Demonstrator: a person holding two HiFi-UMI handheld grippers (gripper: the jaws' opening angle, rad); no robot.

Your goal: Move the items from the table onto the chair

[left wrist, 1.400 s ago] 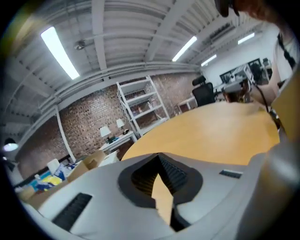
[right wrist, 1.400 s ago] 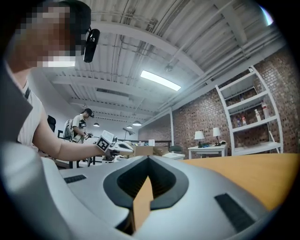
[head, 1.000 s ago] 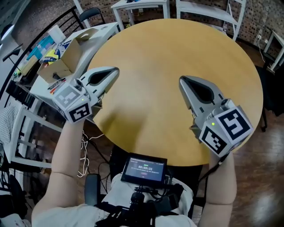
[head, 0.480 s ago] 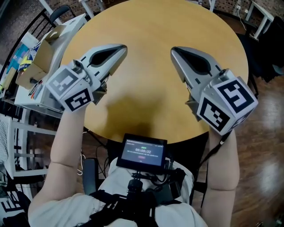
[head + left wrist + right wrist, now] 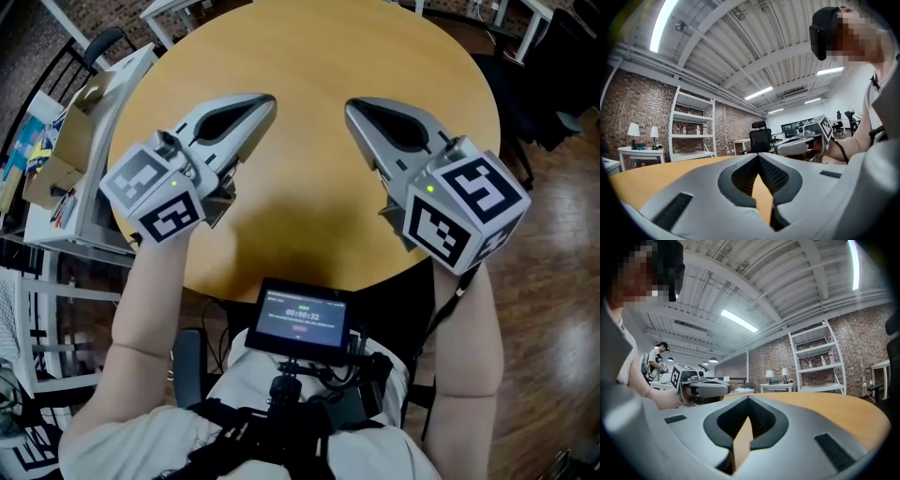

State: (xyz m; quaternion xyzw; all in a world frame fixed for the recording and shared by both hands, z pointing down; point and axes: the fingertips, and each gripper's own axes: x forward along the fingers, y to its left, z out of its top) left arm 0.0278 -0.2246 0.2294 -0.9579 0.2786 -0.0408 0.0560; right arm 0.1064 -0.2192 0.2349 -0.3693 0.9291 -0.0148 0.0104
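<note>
The table (image 5: 319,56) is round, with a smooth honey-coloured wooden top that carries a soft sheen and the grippers' shadow near its close edge. It lies directly beneath both tools. The left gripper (image 5: 265,103) and the right gripper (image 5: 354,109) hover level over its near half, angled in toward each other, with their tips near one another but apart. Each has its pale grey jaws brought together, the tips meeting in a point and closed only on themselves. In both gripper views the wooden top shows through the slot below the meeting tips. A marker cube (image 5: 155,197) sits at the back of the left tool, and another (image 5: 464,211) at the back of the right. Straight ahead of the left gripper's tips, past the table's far edge, stands a black office chair (image 5: 760,136); I cannot tell whether it is the chair the task means. Left of those tips a white shelf unit (image 5: 691,124) stands against a brick wall (image 5: 628,103), with two lamps (image 5: 633,130) on a small white stand. Outward from the left gripper, off the table's rim, an open cardboard box (image 5: 66,141) rests on a white desk (image 5: 112,94). Behind both grippers, at the person's chest, is a small screen (image 5: 302,319). Dark wooden floor (image 5: 553,309) lies outward of the right gripper, and strip lights (image 5: 738,320) run along a ribbed white ceiling.
</note>
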